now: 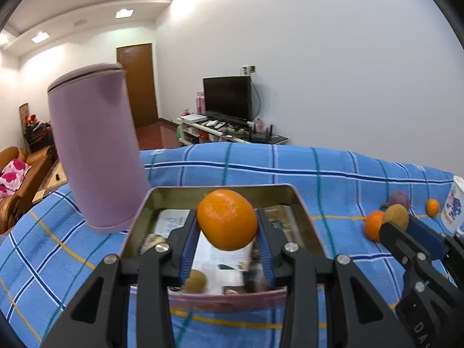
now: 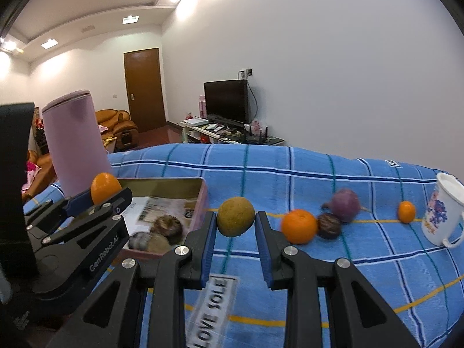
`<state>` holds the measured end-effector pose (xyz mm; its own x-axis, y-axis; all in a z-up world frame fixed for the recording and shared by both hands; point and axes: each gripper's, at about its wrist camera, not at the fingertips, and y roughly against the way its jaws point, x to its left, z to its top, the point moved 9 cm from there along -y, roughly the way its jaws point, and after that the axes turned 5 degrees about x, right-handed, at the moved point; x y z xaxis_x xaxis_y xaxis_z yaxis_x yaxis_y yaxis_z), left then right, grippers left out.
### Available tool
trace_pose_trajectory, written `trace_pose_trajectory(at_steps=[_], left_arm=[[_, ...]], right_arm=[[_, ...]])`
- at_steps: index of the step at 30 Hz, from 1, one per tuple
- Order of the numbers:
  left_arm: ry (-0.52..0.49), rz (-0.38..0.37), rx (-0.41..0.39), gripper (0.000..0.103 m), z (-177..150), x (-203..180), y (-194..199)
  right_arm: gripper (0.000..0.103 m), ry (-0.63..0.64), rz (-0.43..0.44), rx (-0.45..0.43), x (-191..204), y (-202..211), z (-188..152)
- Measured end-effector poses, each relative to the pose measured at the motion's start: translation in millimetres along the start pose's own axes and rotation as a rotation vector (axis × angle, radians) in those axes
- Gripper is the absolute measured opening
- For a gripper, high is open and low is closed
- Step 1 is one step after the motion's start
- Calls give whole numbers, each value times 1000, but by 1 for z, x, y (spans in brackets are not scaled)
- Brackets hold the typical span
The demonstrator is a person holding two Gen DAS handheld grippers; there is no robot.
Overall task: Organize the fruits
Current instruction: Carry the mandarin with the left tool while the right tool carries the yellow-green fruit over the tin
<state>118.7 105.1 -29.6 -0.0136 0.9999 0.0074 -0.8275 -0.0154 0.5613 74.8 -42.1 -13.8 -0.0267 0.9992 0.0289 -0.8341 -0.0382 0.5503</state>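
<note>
My left gripper [image 1: 227, 226] is shut on an orange [image 1: 227, 222] and holds it above a rectangular metal tin [image 1: 301, 203]. The tin [image 2: 203, 200] has paper and several brown fruits inside. My right gripper [image 2: 235, 220] is shut on a yellow-brown round fruit [image 2: 235, 216], held just above the blue checked cloth, right of the tin. On the cloth to the right lie a larger orange [image 2: 299, 226], a dark brown fruit [image 2: 329, 225], a purple fruit [image 2: 345, 204] and a small orange [image 2: 406, 211]. The left gripper with its orange [image 2: 105, 191] shows at left in the right wrist view.
A tall pink cylindrical container [image 1: 95, 150] stands just left of the tin. A white printed mug [image 2: 442, 213] stands at the cloth's right end. A "LOVE SOLE" label [image 2: 213, 310] lies on the cloth near me. A TV stand and sofa are far behind.
</note>
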Motion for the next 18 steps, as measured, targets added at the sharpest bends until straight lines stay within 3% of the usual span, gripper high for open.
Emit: trace_pose_trajectory(at_steps=[18], left_arm=[[83, 86, 46, 39, 4, 76, -34]], right_arm=[[29, 41, 53, 23, 67, -51, 22]])
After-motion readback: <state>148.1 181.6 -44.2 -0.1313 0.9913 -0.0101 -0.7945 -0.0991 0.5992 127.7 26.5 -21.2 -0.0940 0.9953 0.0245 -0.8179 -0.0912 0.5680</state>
